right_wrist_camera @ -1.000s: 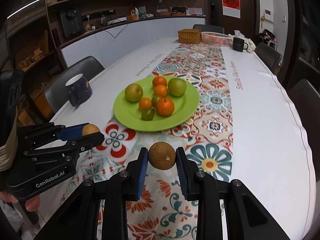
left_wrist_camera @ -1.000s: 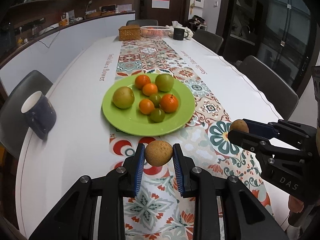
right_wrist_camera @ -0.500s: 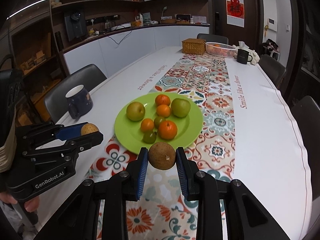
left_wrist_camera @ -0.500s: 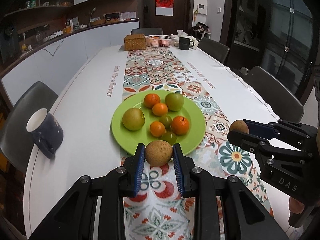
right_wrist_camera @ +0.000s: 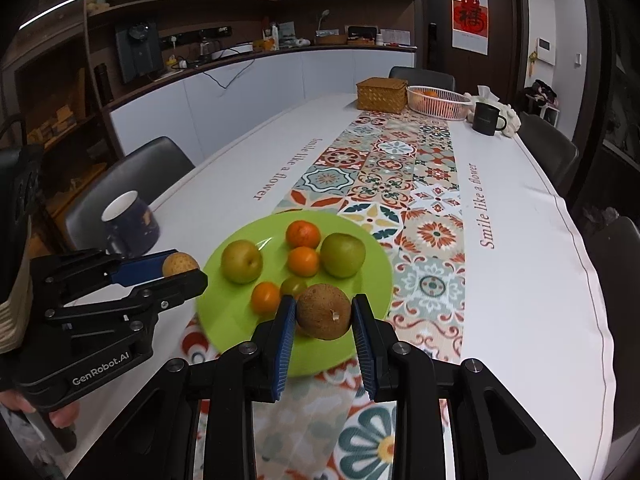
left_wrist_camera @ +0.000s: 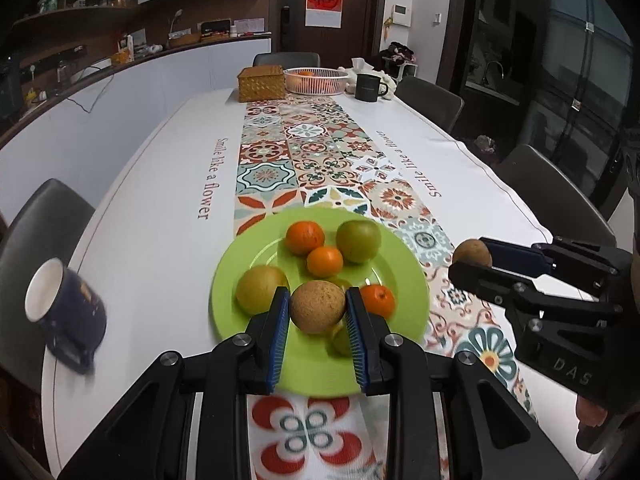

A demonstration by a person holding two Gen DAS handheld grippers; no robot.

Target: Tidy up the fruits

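Plate (left_wrist_camera: 256, 256) lies on the runner (left_wrist_camera: 304, 148), mug (left_wrist_camera: 64, 312) left.

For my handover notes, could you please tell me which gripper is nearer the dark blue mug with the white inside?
Left. The left gripper hangs beside the dark blue mug; the right gripper is farther, over the green plate.

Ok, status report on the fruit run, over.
Left gripper shut on brown fruit. Right gripper shut on second brown fruit. Both above green plate, seven fruits already there. Nothing blocking.
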